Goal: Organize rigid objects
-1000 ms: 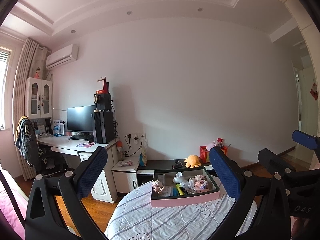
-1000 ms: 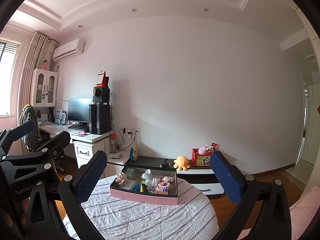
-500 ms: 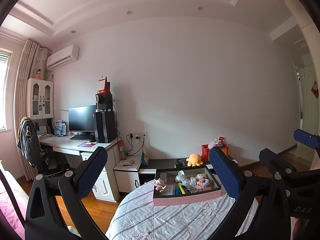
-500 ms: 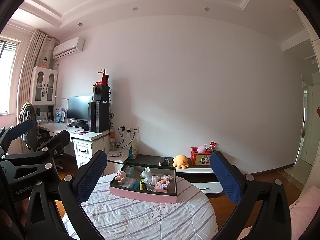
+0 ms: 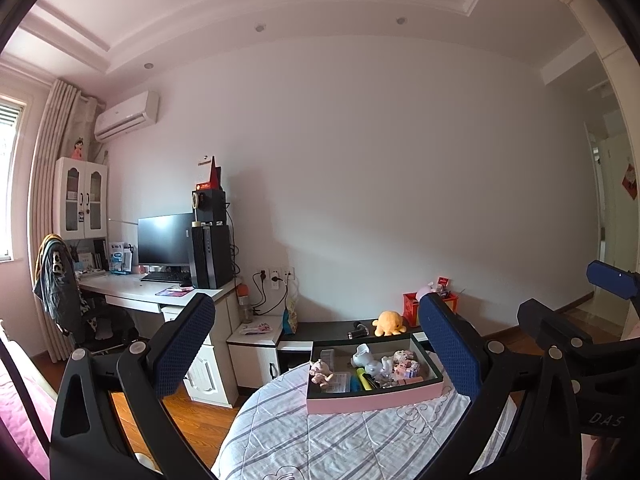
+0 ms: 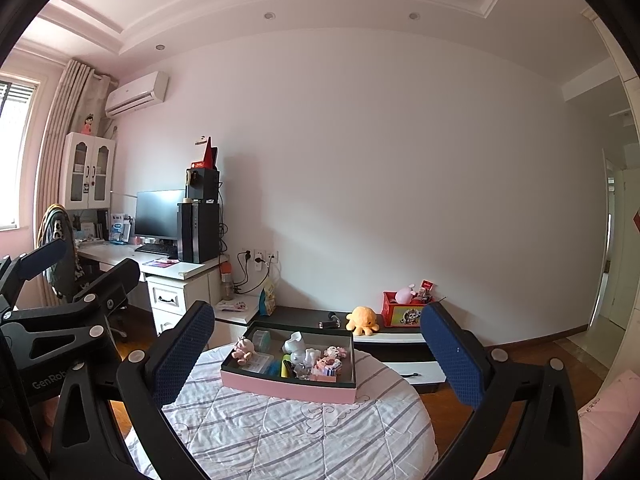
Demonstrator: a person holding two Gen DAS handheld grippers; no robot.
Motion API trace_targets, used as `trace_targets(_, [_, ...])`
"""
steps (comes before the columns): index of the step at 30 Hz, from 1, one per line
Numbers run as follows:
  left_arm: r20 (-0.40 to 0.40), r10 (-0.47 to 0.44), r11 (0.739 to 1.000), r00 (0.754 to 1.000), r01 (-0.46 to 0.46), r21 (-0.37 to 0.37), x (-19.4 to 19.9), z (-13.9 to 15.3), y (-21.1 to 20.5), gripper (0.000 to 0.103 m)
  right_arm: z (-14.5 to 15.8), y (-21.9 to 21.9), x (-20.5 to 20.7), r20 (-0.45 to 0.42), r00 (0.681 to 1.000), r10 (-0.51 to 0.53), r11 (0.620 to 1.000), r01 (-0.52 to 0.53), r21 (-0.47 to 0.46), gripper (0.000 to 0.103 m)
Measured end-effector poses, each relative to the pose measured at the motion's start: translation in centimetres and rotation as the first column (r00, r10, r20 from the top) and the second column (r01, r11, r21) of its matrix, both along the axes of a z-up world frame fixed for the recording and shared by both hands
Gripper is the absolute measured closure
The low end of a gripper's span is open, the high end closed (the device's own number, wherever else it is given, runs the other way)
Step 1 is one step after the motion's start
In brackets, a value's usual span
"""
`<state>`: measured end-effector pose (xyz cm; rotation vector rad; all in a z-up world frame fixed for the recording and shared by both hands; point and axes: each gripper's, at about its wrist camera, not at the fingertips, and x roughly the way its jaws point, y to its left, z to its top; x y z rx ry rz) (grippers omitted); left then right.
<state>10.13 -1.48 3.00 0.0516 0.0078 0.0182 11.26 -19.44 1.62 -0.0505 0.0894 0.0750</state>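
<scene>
**Both grippers held wide above a box of small items on the round table**

A shallow pink-sided cardboard box with a dark inside [image 6: 290, 386] sits on a round table under a white quilted cloth with grey stripes [image 6: 304, 432], toward the table's far edge. Inside lie the small rigid things the task concerns: a pale pink animal figurine [image 6: 242, 349] at the left, a white moulded figurine [image 6: 294, 343] near the middle, a pink-and-white blocky toy [image 6: 330, 364] at the right, and a yellow marker-like stick [image 6: 285, 367] between them. Everything that shows is already within the box walls; the cloth around it is bare. That fits either a sorted box or a jumble waiting to be set in order, and the pictures do not settle which.

The left gripper [image 5: 316, 344] and the right gripper [image 6: 316, 350] both hang short of the box, their blue-padded fingers spread far apart with nothing between them.

Should any piece need handling, the crowding is the worry. The items lie touching, so come in from above on one piece alone, fingers narrowed to slip beside its neighbours, and close across its firmest, flattest faces. The box looks light; bracing its wall with the other gripper would likely stop it sliding on the cloth.
</scene>
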Motion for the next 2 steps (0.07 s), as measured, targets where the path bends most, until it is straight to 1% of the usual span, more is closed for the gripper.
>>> trace_targets(2, [-0.001, 0.0, 1.0, 1.0, 0.0, -0.001, 0.01, -0.03, -0.01, 0.0, -0.03, 0.05, -0.07, 0.001, 1.0, 0.002, 1.0, -0.002, 0.0, 0.0])
